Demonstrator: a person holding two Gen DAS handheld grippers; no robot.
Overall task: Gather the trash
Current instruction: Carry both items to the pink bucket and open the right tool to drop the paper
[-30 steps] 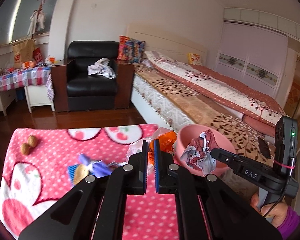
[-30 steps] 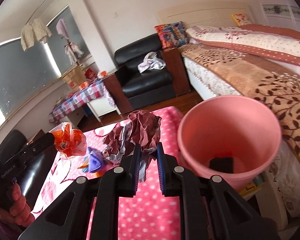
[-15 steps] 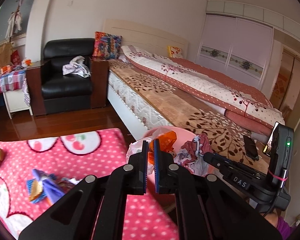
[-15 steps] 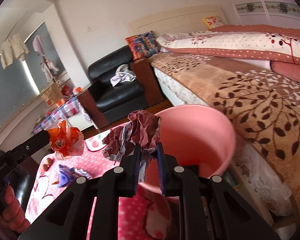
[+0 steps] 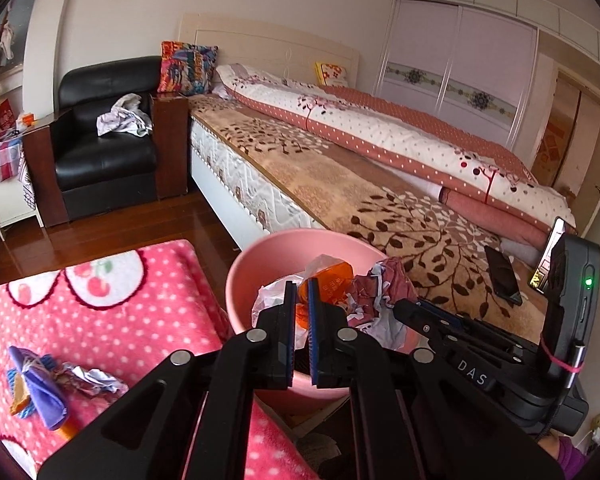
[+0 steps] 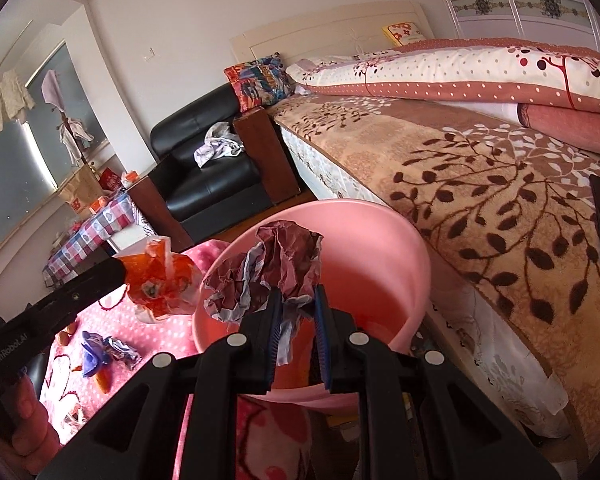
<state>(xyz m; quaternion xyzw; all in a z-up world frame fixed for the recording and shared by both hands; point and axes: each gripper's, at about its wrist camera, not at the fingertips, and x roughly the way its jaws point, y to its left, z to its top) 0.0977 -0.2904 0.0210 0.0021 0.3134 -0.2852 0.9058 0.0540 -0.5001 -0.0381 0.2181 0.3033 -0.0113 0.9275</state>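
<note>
the left gripper is clamped narrow on an orange and clear plastic wrapper, which bunches just ahead of its tips and hangs over the mouth of the pink bin. the right gripper pinches a crumpled maroon and white paper ball between its blue pads, most of the wad standing up above the tips, also over the open bin. both loads seem held over the opening so that letting go would drop them straight in; a release of each looks like the step in hand.

just to the left of the left gripper, below it, lies the pink polka-dot blanket with more trash on it: a purple wrapper and a crumpled foil scrap touching it, so the job looks only partly done. the bin stands at the blanket's edge, between it and the bed, likely so trash travels a short way.

farther ahead and left is a black leather armchair with a cloth on its seat, and a wardrobe stands beyond the bed.
</note>
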